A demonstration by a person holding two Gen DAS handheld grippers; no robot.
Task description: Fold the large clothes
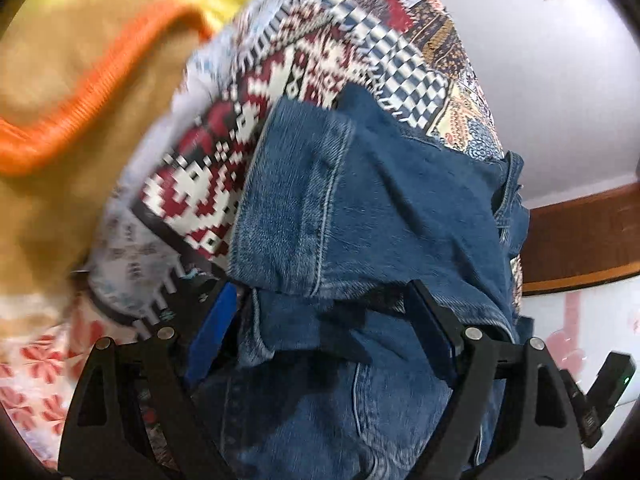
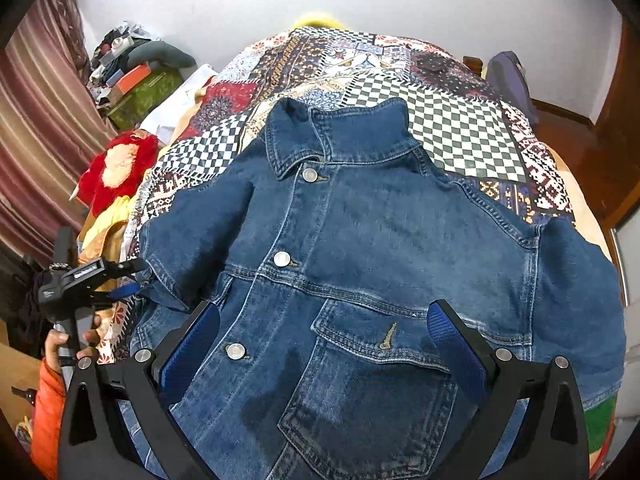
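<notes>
Jacket lying front-up on the bed's quilt, spread flat for folding. Left gripper has denim, probably the sleeve, between its fingers, though grip is uncertain. Right gripper hovers with fingers wide over the chest pocket.

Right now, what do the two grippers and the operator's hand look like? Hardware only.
Both grippers: black angular frames, silver pivot bolts, blue pads on the fingers. Left gripper carries a small black side module with a green light. From the right gripper view, the left unit shows a black handle with white lettering, gripped by a bare hand with an orange sleeve.
</notes>
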